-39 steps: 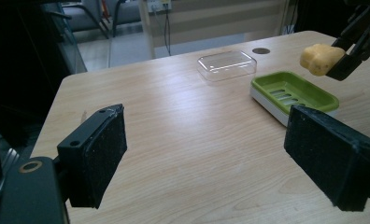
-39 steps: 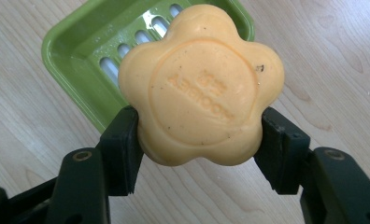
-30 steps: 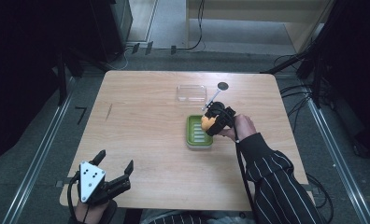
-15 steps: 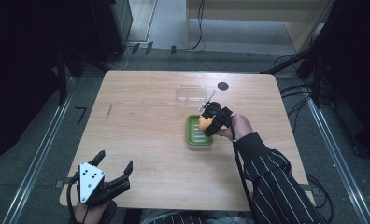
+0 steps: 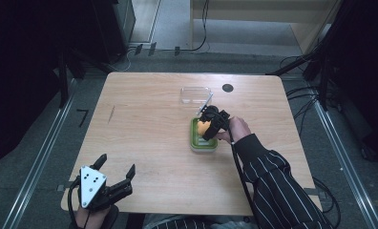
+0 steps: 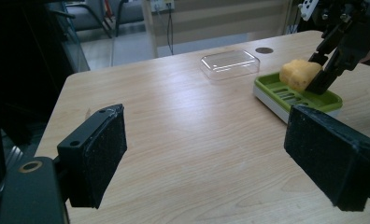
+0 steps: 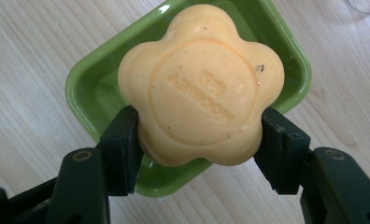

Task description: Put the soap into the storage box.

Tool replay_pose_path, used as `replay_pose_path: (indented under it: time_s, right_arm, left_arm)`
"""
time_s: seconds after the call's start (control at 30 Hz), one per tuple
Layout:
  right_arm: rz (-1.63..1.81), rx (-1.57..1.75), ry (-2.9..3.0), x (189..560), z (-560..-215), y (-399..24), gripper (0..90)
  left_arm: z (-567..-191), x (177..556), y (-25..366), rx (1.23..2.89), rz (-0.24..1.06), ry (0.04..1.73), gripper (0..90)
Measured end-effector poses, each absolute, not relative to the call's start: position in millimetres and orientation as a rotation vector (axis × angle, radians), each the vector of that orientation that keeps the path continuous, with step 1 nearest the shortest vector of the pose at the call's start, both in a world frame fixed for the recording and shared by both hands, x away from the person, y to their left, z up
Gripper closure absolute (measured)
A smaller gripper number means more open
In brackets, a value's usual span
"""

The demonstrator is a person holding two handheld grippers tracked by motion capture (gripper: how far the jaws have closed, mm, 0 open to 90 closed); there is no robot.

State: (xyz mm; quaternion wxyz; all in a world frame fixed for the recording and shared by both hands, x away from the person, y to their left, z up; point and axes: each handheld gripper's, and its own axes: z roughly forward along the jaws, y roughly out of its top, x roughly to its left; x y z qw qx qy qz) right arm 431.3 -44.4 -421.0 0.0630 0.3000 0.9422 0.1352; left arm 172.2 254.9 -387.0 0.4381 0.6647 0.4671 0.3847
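One flower-shaped orange soap [image 7: 202, 84], stamped lettering, pinched by right tongs [image 7: 199, 140] over green dish [image 7: 89, 88]; left tongs [image 6: 220, 154] spread

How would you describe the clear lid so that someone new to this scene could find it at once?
Start from the wooden table and look to its far edge, near the small dark round disc set in the top. The clear lid lies flat there, just beyond the green soap dish over which the right gripper holds a yellow soap. It is the one see-through, colourless thing on the table.
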Motion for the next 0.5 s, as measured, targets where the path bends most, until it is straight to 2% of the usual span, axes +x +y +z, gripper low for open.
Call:
replay_pose_path:
  time_s: [0.5]
  right_arm:
    - [0.374,0.946,2.850,435.3,-430.2,-36.0,40.0]
  left_arm:
    - [-387.0,172.2,255.6,1.654,0.956,1.160,13.6]
